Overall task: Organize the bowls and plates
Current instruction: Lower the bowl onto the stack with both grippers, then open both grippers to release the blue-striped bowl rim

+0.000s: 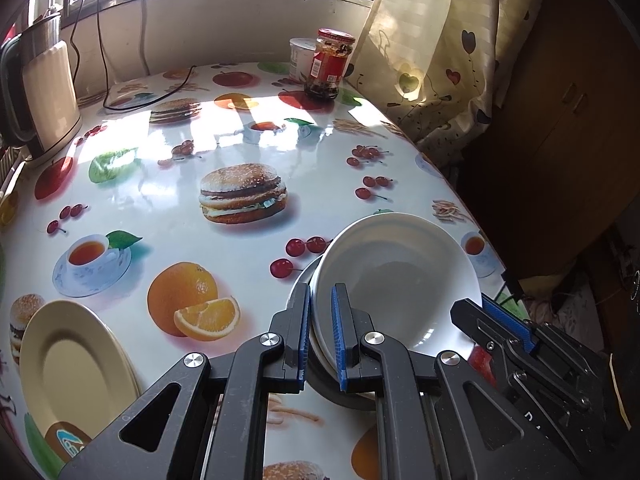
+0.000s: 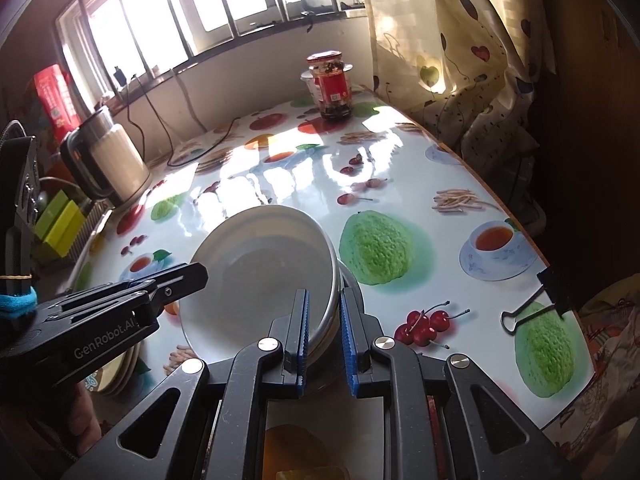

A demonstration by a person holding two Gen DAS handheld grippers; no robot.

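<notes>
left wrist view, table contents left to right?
kettle → cream plate → left gripper on the rim of the white bowl stack → right gripper on its opposite rim.

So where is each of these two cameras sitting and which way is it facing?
Left wrist: on the left gripper, looking down its fingers clamped on the white bowls' left rim; right gripper shows.
Right wrist: on the right gripper, straddling the bowls' right rim; left gripper shows.
Shared: bowls, red-lidded jar, kettle, window.
</notes>
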